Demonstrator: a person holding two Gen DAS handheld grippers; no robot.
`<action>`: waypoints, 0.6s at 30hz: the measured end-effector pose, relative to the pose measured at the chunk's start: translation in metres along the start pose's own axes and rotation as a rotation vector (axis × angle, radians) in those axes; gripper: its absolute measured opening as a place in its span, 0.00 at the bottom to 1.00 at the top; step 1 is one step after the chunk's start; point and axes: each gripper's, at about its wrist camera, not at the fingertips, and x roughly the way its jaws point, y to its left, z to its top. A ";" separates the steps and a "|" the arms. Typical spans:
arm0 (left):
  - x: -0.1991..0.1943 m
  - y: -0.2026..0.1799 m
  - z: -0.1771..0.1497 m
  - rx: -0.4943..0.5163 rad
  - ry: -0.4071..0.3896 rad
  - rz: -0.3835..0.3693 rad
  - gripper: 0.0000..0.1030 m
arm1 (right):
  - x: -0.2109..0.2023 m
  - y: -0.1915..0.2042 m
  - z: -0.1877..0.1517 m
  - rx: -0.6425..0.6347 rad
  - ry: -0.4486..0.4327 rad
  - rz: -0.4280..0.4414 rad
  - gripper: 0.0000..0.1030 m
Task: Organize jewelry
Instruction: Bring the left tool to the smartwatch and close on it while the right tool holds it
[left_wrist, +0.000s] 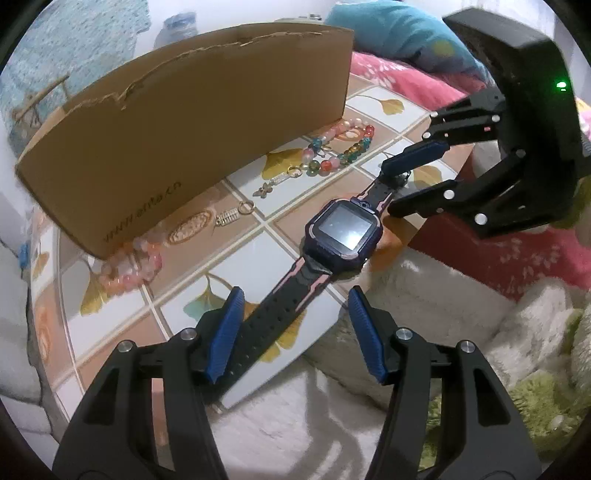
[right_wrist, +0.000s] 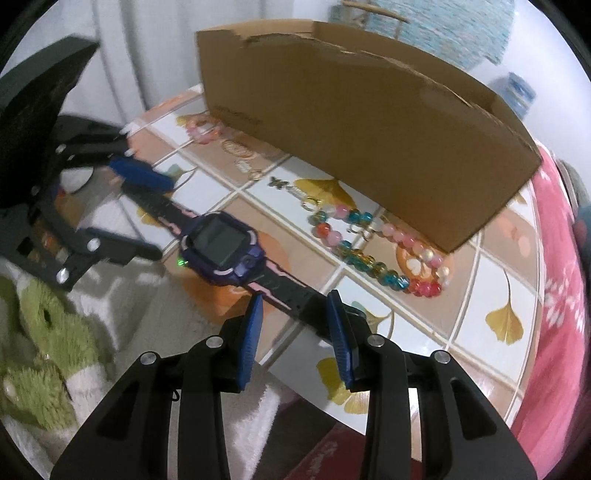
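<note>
left wrist view: smartwatch (left_wrist: 341, 230) lying flat on tiled bench (left_wrist: 122, 295), near its edge, in front of cardboard box (left_wrist: 184, 122). left hand-held gripper (left_wrist: 295, 317) spread wide, near strap end (left_wrist: 266, 325) between the pads, not pinched. right hand-held gripper (left_wrist: 400, 188) straddling far strap end, contact unclear.

right wrist view: right hand-held gripper (right_wrist: 295, 332) partly spread around strap (right_wrist: 291, 295), cannot tell if touching. beaded bracelet (right_wrist: 369, 254) lying just beside box (right_wrist: 351, 129). likely light, strap floppy rubber, case rigid and glossy; best pinched on strap close to case, else sagging.
</note>
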 end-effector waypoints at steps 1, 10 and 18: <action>0.002 0.000 0.002 0.014 0.002 -0.001 0.51 | -0.001 0.003 0.001 -0.027 -0.001 0.002 0.34; 0.009 0.006 0.016 0.157 0.040 -0.112 0.42 | 0.008 0.011 0.019 -0.273 0.053 0.111 0.34; 0.014 0.011 0.025 0.254 0.068 -0.191 0.28 | 0.018 0.000 0.033 -0.316 0.136 0.224 0.34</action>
